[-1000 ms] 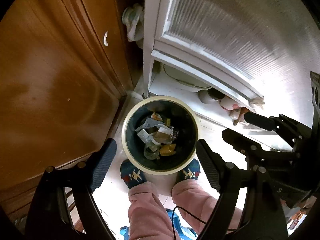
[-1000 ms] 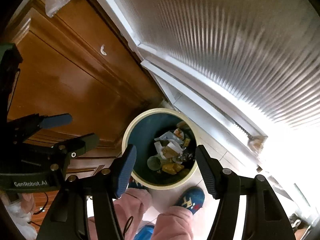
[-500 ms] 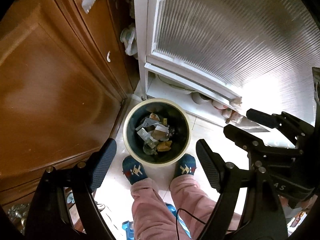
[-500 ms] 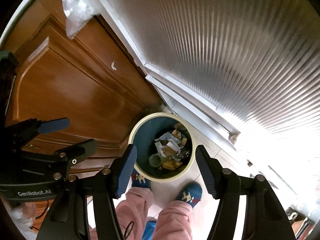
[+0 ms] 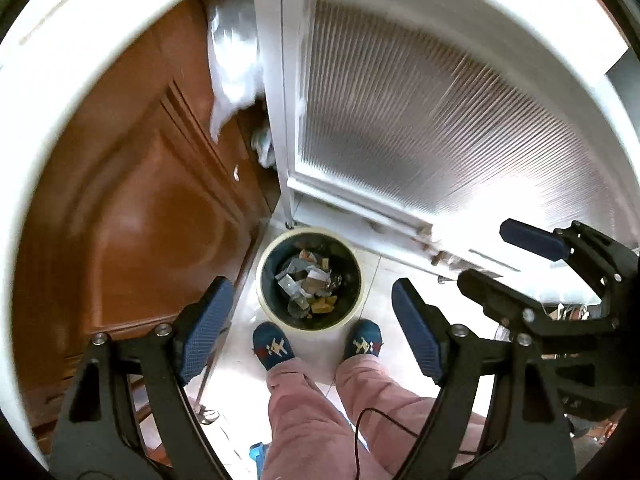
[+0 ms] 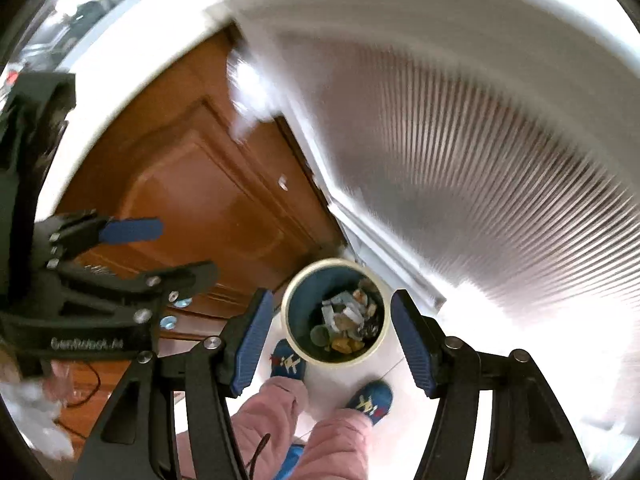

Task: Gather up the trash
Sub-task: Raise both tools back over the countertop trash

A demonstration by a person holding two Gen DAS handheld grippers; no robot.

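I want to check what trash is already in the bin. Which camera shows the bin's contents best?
The left wrist view: it looks almost straight down into the trash bin, so the paper scraps and yellow wrapper lie sharp and unhidden. The right wrist view shows the same bin smaller, tilted and motion-blurred, its near wall hiding part of the inside.

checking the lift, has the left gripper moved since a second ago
Yes. The left gripper has gone up, away from the trash bin on the floor: the bin looks much smaller between its open fingers than before.
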